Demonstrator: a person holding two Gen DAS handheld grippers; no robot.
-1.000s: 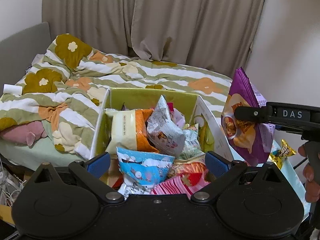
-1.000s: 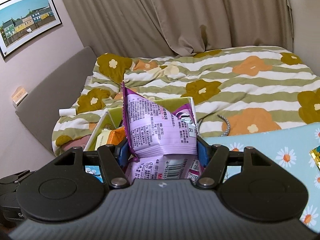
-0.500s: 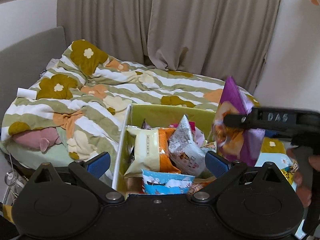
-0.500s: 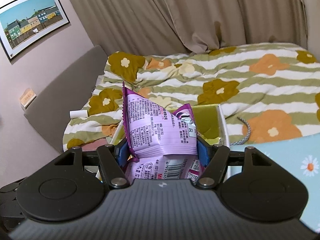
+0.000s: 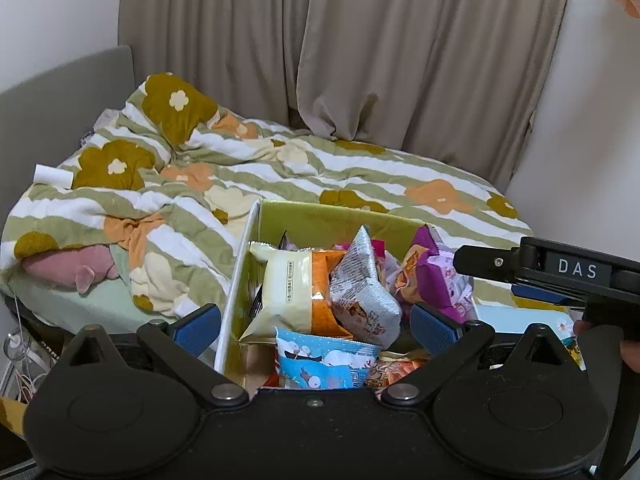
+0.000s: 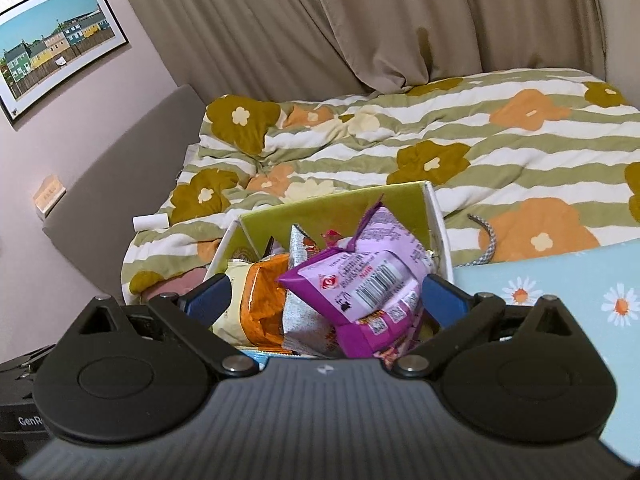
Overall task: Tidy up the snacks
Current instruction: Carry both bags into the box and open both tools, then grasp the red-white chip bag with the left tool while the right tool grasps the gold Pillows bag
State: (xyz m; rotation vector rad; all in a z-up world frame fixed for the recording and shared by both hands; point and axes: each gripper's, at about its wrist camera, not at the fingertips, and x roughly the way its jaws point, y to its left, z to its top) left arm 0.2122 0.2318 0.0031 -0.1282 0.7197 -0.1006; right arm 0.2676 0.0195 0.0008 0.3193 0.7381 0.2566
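Observation:
A green-lined snack box [image 5: 332, 216] [image 6: 264, 222] holds several packets. A purple snack bag [image 6: 360, 276] lies loose on the pile at the box's right side; it also shows in the left wrist view [image 5: 436, 276]. My right gripper [image 6: 324, 300] is open just above the box, with the purple bag lying free between its spread fingers. My left gripper [image 5: 316, 324] is open and empty in front of the box. A cream-and-orange packet [image 5: 296, 292], a silver packet [image 5: 364, 300] and a blue packet [image 5: 324, 364] stand in the box.
A bed with a striped flowered quilt [image 5: 280, 176] lies behind the box. A light-blue daisy-print surface [image 6: 560, 296] is to the right. A cable [image 6: 486, 240] lies on the quilt. Curtains [image 5: 360, 48] hang behind.
My right gripper carried the purple bag left over the box, then opened. The bag dropped onto the pile. The left gripper drew back a little.

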